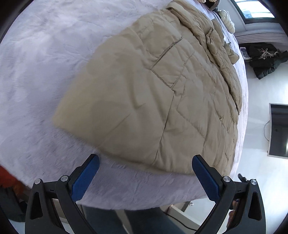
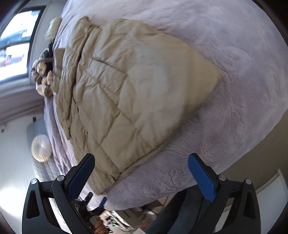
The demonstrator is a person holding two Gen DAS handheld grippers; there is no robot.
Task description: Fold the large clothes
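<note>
Beige quilted jacket lies flat on the lavender fuzzy blanket covering the bed, partly folded, with a patch pocket stitched on the upper panel and the collar end pointing toward the window. My left gripper is spread wide, blue pads holding nothing, hovering above the blanket just short of the jacket's near hem. My right gripper is also spread wide and empty; in its view the jacket sits ahead, its near corner reaching down beside the left pad, though I can't tell if they touch. Dark clothes heap on the white floor beyond the bed edge, dark flat screen further along. Right view shows a round cream cushion on the floor side and a pile of brown and cream stuffed things by the jacket's far end. Both views are a bit blurred.
</note>
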